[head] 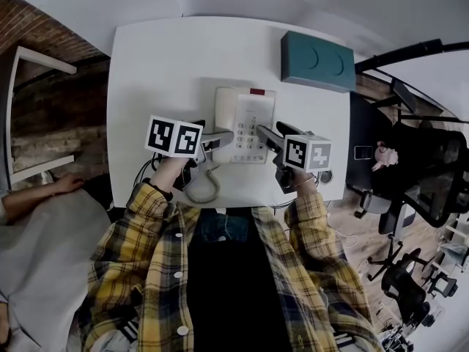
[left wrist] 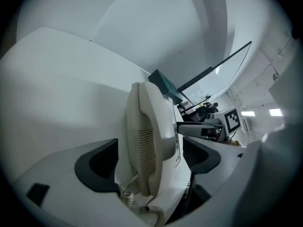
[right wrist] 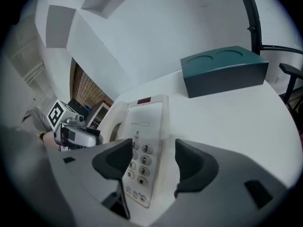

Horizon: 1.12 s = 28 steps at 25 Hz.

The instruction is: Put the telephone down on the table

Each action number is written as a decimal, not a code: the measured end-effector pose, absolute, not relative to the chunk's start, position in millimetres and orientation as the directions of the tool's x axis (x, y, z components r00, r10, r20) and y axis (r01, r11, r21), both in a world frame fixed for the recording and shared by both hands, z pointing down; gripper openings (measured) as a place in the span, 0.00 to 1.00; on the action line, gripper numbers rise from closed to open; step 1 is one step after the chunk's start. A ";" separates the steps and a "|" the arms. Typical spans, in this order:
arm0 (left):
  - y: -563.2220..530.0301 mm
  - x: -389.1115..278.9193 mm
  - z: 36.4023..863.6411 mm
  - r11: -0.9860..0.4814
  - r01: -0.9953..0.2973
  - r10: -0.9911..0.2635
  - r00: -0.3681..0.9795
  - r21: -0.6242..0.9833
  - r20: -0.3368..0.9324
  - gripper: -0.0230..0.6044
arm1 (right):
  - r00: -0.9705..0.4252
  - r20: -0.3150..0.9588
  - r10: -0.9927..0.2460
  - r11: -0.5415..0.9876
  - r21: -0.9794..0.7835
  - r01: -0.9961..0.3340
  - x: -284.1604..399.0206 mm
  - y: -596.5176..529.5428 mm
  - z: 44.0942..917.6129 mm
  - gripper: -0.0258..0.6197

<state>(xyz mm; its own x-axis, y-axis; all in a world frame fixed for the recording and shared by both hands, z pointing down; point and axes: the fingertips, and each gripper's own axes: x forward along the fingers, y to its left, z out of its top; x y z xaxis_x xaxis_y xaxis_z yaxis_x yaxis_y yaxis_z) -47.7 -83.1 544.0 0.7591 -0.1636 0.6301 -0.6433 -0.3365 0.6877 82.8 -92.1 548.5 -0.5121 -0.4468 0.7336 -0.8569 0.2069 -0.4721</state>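
A white corded telephone [head: 248, 117] lies on the white table [head: 161, 64], its handset [head: 223, 108] in the cradle on the left and the keypad [right wrist: 141, 161] on the right. My left gripper [head: 218, 139] is open at the phone's near left corner; in the left gripper view the handset [left wrist: 151, 141] stands between the jaws of this gripper [left wrist: 149, 161] with a gap on each side. At the near right corner my right gripper [head: 265, 135] is open too, and its view shows the phone's right edge between the spread jaws of that gripper [right wrist: 154, 163].
A dark green box [head: 316, 61] sits at the table's far right. The coiled cord [head: 207, 185] loops off the near edge. Office chairs [head: 425, 182] stand to the right, and another person's arm [head: 37, 196] is at the left by a brick wall.
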 end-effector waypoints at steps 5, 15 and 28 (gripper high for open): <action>-92.5 -47.4 527.4 -0.369 -0.648 -0.225 0.758 0.666 0.613 0.73 | -0.506 0.707 -0.494 0.230 -0.455 -0.860 87.0 -97.6 531.0 0.49; -109.2 -39.3 471.1 -0.472 -0.634 -0.359 0.773 0.613 0.523 0.73 | -0.524 0.613 -0.591 0.353 -0.387 -0.852 63.5 -106.7 478.9 0.33; -126.1 -38.6 369.0 -0.615 -0.667 -0.576 0.744 0.420 0.338 0.69 | -0.580 0.415 -0.701 0.496 -0.302 -0.814 32.6 -115.6 385.1 0.26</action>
